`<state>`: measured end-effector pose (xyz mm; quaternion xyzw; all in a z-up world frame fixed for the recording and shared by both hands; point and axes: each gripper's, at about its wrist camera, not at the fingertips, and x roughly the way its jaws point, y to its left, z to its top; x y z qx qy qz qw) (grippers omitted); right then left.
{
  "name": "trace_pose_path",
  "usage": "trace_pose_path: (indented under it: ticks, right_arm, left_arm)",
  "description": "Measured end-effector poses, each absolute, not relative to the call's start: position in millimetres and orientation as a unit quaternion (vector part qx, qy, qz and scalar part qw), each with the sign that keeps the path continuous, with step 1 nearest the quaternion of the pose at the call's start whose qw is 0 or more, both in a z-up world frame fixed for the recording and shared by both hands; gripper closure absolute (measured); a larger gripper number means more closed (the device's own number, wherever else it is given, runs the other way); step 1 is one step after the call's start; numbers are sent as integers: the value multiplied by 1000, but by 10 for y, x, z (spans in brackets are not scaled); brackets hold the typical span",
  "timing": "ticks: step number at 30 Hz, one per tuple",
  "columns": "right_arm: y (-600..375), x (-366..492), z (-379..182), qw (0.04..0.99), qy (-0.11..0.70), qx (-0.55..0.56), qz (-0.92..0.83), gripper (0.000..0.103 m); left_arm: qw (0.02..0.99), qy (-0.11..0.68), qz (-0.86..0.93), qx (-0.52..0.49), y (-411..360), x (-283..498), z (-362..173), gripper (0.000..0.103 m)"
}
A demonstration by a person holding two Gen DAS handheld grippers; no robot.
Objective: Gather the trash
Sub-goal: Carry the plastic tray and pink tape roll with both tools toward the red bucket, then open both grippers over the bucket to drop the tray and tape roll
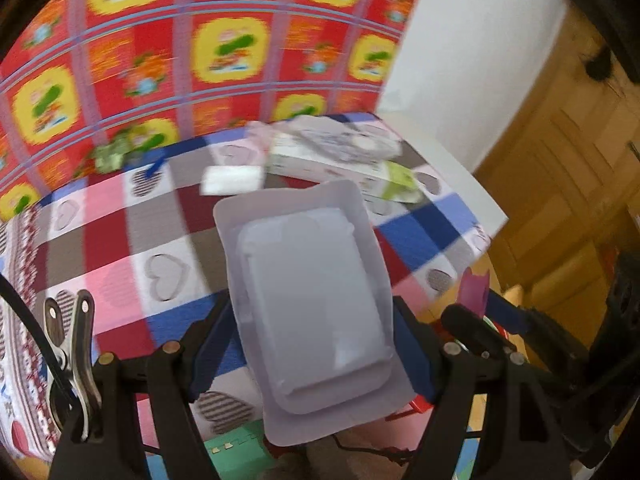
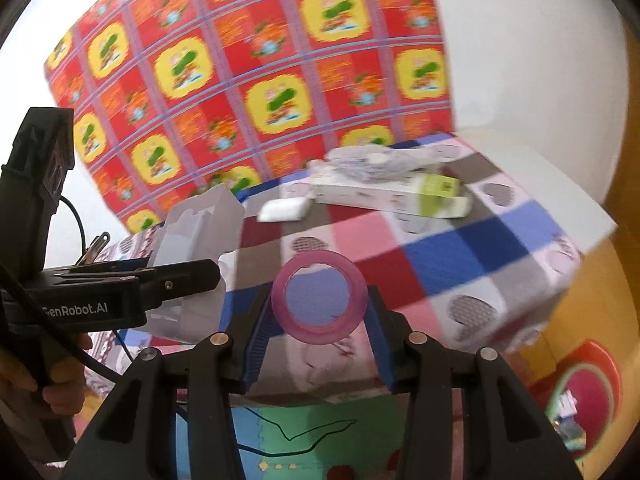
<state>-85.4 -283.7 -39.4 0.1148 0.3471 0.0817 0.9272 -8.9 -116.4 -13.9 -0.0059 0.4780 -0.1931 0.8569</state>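
My left gripper (image 1: pixel 312 320) is shut on a white plastic blister tray (image 1: pixel 308 280), whose far end sticks out over the checkered tablecloth (image 1: pixel 120 240). In the right wrist view that left gripper (image 2: pixel 208 274) comes in from the left with the tray (image 2: pixel 200 216) in it. My right gripper (image 2: pixel 319 300) is shut on a pink ring (image 2: pixel 320 334), held above the table's near edge. On the table lie a long white box with a green end (image 2: pixel 384 196), a crumpled clear bag (image 2: pixel 376 162) on top of it, and a small white packet (image 2: pixel 284 209).
A crumpled green wrapper (image 1: pixel 112 156) lies at the table's back left against the red patterned wall covering (image 1: pixel 160 60). A red round container (image 2: pixel 600 380) stands on the floor at the right. A wooden door (image 1: pixel 560 160) is to the right. A metal clip (image 1: pixel 72 344) hangs by the left gripper.
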Motion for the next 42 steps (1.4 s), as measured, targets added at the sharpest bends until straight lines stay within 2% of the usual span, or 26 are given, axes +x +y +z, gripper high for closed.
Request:
trace_pose_path:
  ticks: [25, 32, 42]
  right_arm:
    - [-4746, -2169, -721, 905, 346, 200, -147, 58]
    - [-5306, -2456, -1096, 883, 365, 219, -198, 58]
    - [-5941, -2606, -1813, 851, 402, 237, -242, 58]
  left_arm:
    - [770, 490, -397, 102, -3695, -708, -444, 24]
    - [730, 507, -435, 144, -4450, -879, -840, 24]
    - [678, 538, -462, 194, -5445, -1037, -1671, 24]
